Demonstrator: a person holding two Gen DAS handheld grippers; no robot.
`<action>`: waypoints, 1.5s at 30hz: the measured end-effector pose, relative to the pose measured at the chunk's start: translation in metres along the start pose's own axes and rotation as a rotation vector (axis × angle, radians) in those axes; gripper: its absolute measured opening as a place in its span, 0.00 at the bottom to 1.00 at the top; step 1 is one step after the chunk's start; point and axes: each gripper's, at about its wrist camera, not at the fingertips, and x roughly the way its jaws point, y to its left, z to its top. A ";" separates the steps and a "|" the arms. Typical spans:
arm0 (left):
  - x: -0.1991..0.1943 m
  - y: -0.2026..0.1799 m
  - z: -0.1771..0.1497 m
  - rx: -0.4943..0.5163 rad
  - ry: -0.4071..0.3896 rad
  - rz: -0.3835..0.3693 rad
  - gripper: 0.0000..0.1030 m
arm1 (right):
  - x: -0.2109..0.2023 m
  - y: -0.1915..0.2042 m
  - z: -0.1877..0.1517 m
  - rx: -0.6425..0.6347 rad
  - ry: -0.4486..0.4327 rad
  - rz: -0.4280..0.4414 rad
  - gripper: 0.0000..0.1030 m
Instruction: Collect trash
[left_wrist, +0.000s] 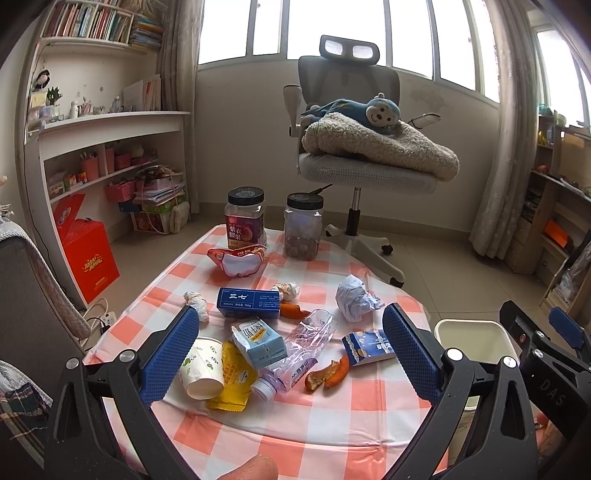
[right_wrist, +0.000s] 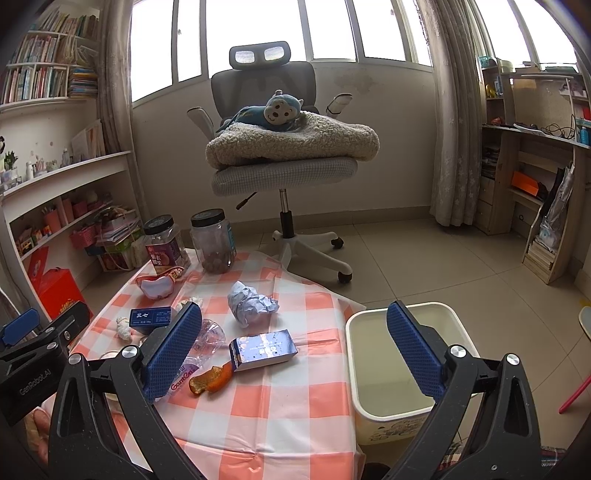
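Note:
Trash lies scattered on the checked tablecloth (left_wrist: 332, 417): a paper cup (left_wrist: 201, 369), a yellow wrapper (left_wrist: 231, 384), a pale blue carton (left_wrist: 258, 341), a crushed clear bottle (left_wrist: 299, 350), orange peels (left_wrist: 328, 374), a small blue packet (left_wrist: 367, 347), a blue box (left_wrist: 248, 302) and a crumpled white paper (left_wrist: 354, 299). My left gripper (left_wrist: 291, 356) hangs open above this pile, holding nothing. My right gripper (right_wrist: 295, 347) is open and empty too, hovering between the small blue packet (right_wrist: 263, 349) and the cream trash bin (right_wrist: 373, 410), which stands at the table's right edge.
Two dark-lidded jars (left_wrist: 245, 218) (left_wrist: 303, 227) and a red-and-white snack bag (left_wrist: 236, 260) stand at the table's far end. An office chair (right_wrist: 284, 170) piled with a blanket and a plush toy is behind. Shelves line both walls; a red box (left_wrist: 86, 258) sits on the floor at left.

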 end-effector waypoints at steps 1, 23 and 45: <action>0.000 0.000 0.001 -0.001 0.000 0.000 0.94 | 0.000 0.000 0.000 0.000 0.000 0.000 0.93; 0.035 0.032 0.002 -0.073 0.160 0.070 0.94 | 0.017 0.010 -0.015 -0.010 0.099 -0.002 0.93; 0.196 0.167 -0.063 -0.583 0.839 0.013 0.94 | 0.161 0.100 0.014 -0.119 0.670 0.211 0.93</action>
